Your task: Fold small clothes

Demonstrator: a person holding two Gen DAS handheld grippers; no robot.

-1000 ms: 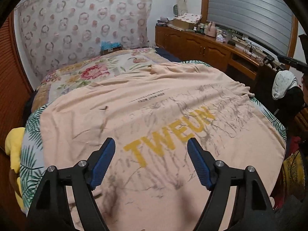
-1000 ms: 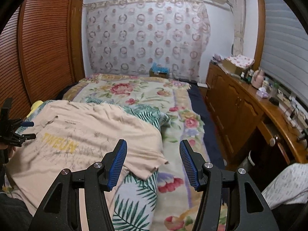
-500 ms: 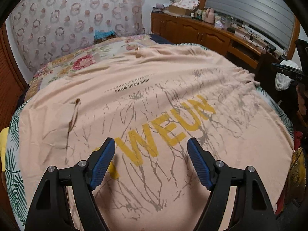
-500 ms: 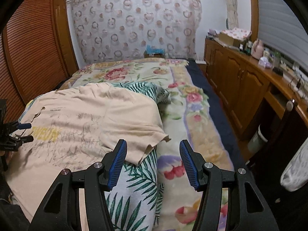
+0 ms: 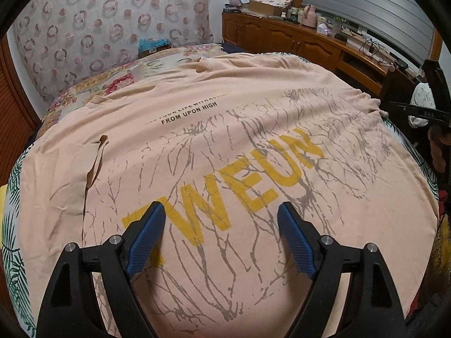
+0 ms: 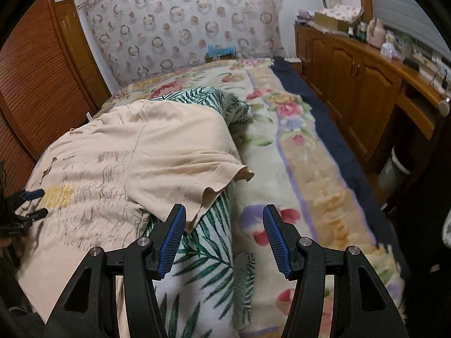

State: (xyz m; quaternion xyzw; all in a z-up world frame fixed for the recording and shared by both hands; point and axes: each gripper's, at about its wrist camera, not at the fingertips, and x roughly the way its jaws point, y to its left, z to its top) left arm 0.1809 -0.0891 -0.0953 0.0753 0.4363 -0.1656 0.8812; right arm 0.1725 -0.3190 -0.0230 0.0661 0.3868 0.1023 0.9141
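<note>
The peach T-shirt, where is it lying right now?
The peach T-shirt lies spread out, print up, on the bed, over a palm-leaf cloth. In the right wrist view it sits left, with the floral blanket on its right.

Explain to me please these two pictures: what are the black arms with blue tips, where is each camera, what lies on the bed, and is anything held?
The black arms are hand-held grippers; a person carries one in each hand, each with a camera looking along its fingers. One picture comes from the left gripper, whose jaws are opening above the printed chest of a peach T-shirt. The other comes from the right gripper, open near the T-shirt's sleeve. The T-shirt lies spread on a leaf-patterned cloth over a flowered blanket. Neither gripper holds anything.
</note>
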